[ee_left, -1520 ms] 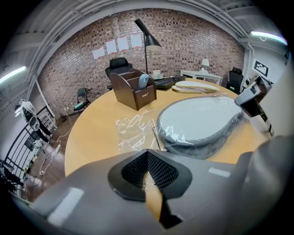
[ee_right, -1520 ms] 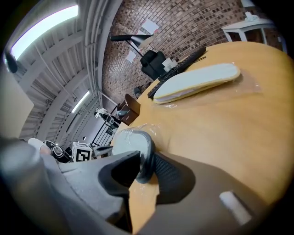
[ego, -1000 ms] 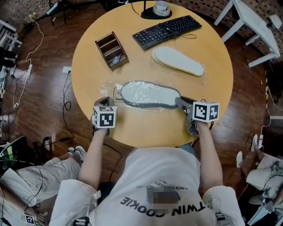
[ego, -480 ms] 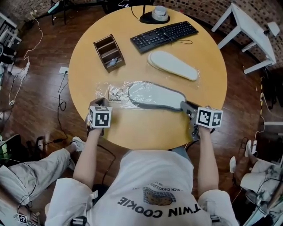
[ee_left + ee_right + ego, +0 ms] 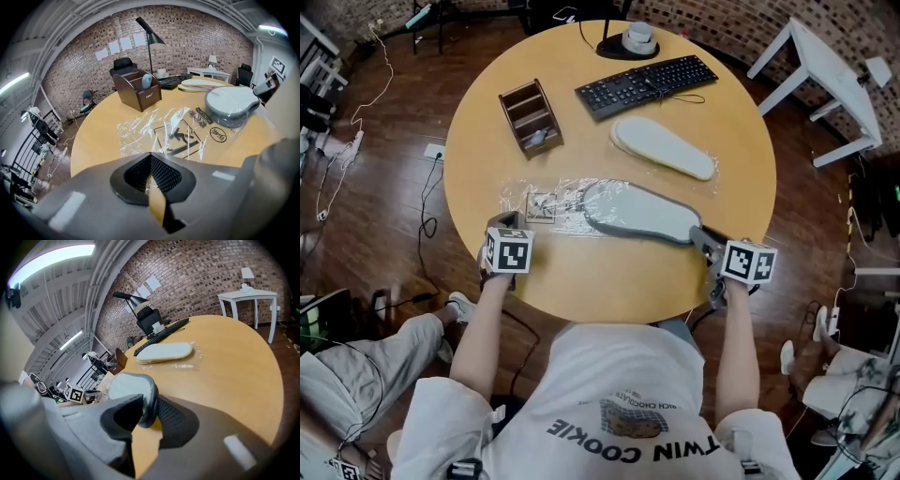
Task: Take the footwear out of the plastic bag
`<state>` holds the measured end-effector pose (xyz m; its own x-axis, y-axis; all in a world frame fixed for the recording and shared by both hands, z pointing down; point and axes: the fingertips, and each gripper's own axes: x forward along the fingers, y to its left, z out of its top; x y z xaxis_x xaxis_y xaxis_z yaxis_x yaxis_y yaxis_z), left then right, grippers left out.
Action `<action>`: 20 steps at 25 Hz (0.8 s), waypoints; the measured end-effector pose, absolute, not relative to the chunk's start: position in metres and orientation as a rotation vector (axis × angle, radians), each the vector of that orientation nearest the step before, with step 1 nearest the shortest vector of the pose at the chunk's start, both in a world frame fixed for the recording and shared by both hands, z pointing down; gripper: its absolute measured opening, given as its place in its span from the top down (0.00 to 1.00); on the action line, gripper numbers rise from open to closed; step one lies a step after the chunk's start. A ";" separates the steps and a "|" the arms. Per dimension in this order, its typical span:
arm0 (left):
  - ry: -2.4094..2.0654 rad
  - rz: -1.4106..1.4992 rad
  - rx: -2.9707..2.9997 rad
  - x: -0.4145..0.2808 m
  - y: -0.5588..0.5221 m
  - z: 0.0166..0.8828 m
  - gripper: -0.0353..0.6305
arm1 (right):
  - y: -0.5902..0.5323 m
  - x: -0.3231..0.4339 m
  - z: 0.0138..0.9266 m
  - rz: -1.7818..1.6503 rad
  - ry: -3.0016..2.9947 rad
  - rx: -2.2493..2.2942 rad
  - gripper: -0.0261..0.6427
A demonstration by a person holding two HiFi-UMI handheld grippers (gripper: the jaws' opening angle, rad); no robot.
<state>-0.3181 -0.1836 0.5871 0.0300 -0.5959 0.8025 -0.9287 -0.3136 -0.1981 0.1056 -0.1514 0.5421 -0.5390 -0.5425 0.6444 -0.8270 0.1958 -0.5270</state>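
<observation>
Round table (image 5: 581, 272) is carrying the job | left gripper (image 5: 510, 223) is pinching the plastic bag (image 5: 546, 200) edge | right gripper (image 5: 699, 236) is clamping the slipper (image 5: 642, 212) heel, toe lying inside the bag | risk: thin film slipping from the left jaws, bag dragging along with the slipper

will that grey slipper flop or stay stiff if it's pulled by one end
Probably fairly stiff: the grey slipper lies flat and keeps its shape though the right gripper pinches only its end. Likely light: it looks like a foam sole. The plastic bag looks crinkly and floppy, so it may cling.
</observation>
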 end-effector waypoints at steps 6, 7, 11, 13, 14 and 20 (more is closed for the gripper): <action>-1.542 1.194 1.936 -0.319 -0.184 0.584 0.94 | -0.148 0.121 0.536 1.277 -2.154 1.322 0.82; -1.542 1.194 1.937 -0.319 -0.184 0.584 0.94 | -0.147 0.124 0.535 1.279 -2.155 1.325 0.82; -1.542 1.196 1.935 -0.318 -0.184 0.583 0.94 | -0.146 0.134 0.531 1.286 -2.168 1.331 0.82; -1.542 1.195 1.933 -0.318 -0.184 0.583 0.94 | -0.146 0.138 0.528 1.293 -2.182 1.332 0.82; -1.541 1.195 1.932 -0.318 -0.183 0.583 0.94 | -0.146 0.141 0.527 1.297 -2.190 1.333 0.83; -1.542 1.190 1.939 -0.319 -0.182 0.585 0.94 | -0.146 0.149 0.508 1.361 -2.286 1.324 0.85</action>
<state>-0.3190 -0.1821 0.5846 0.0341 -0.5957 0.8024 -0.9274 -0.3182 -0.1969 0.1493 -0.1459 0.5084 -0.5915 -0.6033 0.5350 -0.7579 0.1895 -0.6242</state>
